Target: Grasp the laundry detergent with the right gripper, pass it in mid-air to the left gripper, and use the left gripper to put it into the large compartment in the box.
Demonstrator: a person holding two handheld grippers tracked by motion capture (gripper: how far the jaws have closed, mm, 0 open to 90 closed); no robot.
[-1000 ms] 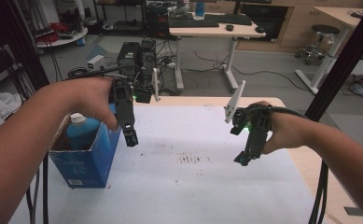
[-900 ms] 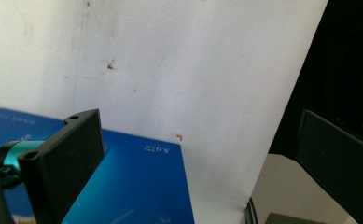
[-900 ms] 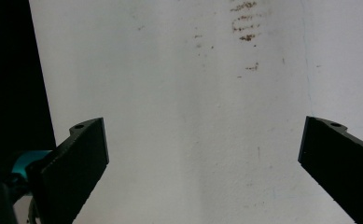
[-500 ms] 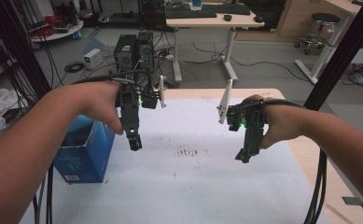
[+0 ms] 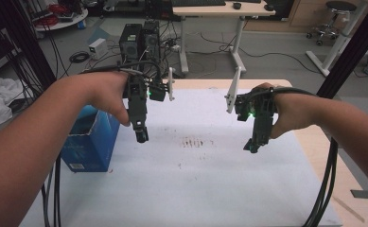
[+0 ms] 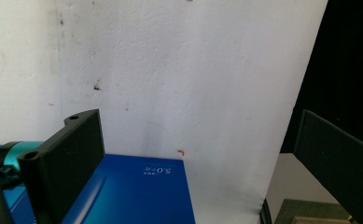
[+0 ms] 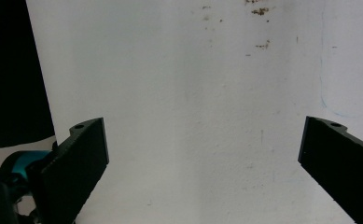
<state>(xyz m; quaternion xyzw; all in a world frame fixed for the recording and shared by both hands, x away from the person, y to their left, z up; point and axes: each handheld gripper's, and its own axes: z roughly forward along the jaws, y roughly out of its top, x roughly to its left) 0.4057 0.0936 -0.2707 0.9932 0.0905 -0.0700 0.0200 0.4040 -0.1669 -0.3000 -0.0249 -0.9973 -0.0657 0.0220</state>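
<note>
Both grippers hang above a white table sheet (image 5: pixel 200 179). My left gripper (image 5: pixel 141 134) points down just right of a blue box (image 5: pixel 88 142) at the sheet's left edge. In the left gripper view its jaws stand wide apart with nothing between them (image 6: pixel 198 154), and the blue box (image 6: pixel 137 196) lies below them. My right gripper (image 5: pixel 253 145) hovers over the right half of the sheet. Its jaws are spread wide and empty (image 7: pixel 202 158) over bare white sheet (image 7: pixel 193 93).
Reddish-brown stains (image 5: pixel 193 142) mark the middle of the sheet. The wooden tabletop (image 5: pixel 314 151) shows along the right edge. Black cables (image 5: pixel 321 198) trail at the right and left. A black frame post (image 5: pixel 347 42) rises at the right; desks and computer towers (image 5: pixel 141 40) stand behind.
Both hands have drifted slightly toward the near side and lower over the sheet. The box's bottle top, seen earlier, is now hidden behind the left forearm. Jaws remain apart.
</note>
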